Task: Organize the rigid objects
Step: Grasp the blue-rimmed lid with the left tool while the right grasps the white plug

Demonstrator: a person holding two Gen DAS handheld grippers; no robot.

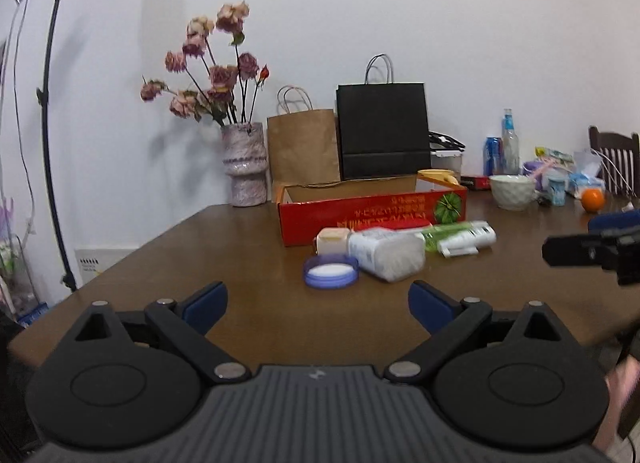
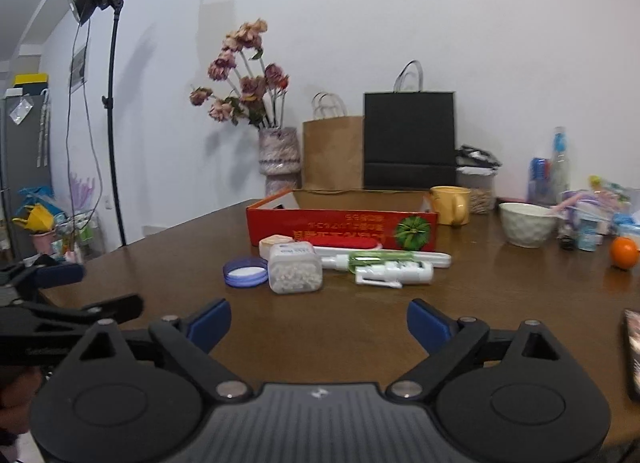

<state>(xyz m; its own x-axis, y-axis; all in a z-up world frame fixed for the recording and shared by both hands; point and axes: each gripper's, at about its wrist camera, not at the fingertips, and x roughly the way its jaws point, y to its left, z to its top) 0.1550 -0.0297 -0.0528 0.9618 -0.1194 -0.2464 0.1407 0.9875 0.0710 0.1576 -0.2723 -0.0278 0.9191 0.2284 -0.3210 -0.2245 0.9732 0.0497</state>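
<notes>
Brown table (image 1: 240,247) carries a red box (image 1: 372,211), with a jar (image 1: 386,255) and lid (image 1: 330,271) near it; both the left hand-held gripper (image 1: 318,305) and the right hand-held gripper (image 2: 319,321) gape wide, empty.

Home dining room: wooden table (image 1: 240,247), vase of dried roses (image 1: 245,167), shopping bags (image 1: 382,131).

The left gripper (image 1: 318,305) hovers above the brown wooden table (image 1: 240,247), its blue-padded jaws spread wide with nothing between them. Ahead stands a long red cardboard box (image 1: 372,213), open on top. Just in front of that box lie a round blue lid (image 1: 331,271), a clear plastic jar of white pieces (image 1: 386,253) on its side, a small cream-coloured container (image 1: 331,240) and a green-and-white tube (image 1: 460,238).
</notes>
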